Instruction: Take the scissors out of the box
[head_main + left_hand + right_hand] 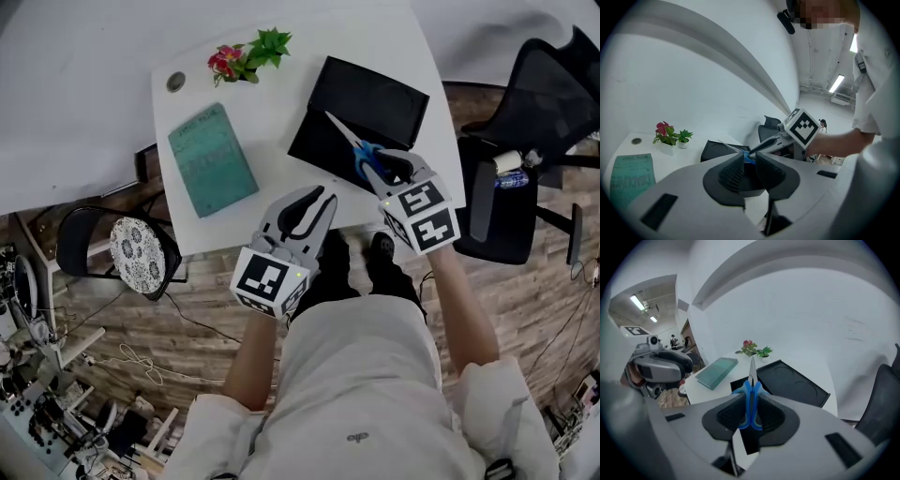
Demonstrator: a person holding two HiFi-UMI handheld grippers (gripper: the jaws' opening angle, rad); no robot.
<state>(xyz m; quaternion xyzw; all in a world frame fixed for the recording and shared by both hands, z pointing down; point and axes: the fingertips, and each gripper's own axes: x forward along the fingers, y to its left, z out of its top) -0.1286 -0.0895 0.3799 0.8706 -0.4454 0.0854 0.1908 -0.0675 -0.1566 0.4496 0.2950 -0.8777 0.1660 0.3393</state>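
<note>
**Mia:** Where are the scissors [751, 398]?

**Ben:** The right gripper [751, 406] has them. Its own view shows both jaws squeezing the blue handles. The shiny blade points at the flowers [753, 349].

**Mia:** From the head view they just look like they lie across the black box [361, 112].

**Ben:** Yes, you can't see how high they are from there. The left gripper view looks from the side, and there the blade is up above the box, not in it.

**Mia:** And the left gripper [749, 164]?

**Ben:** Its jaws are a little way apart with nothing between them. From the head view it is at the near edge of the white table [272, 122], beside the green book [213, 159].
</note>
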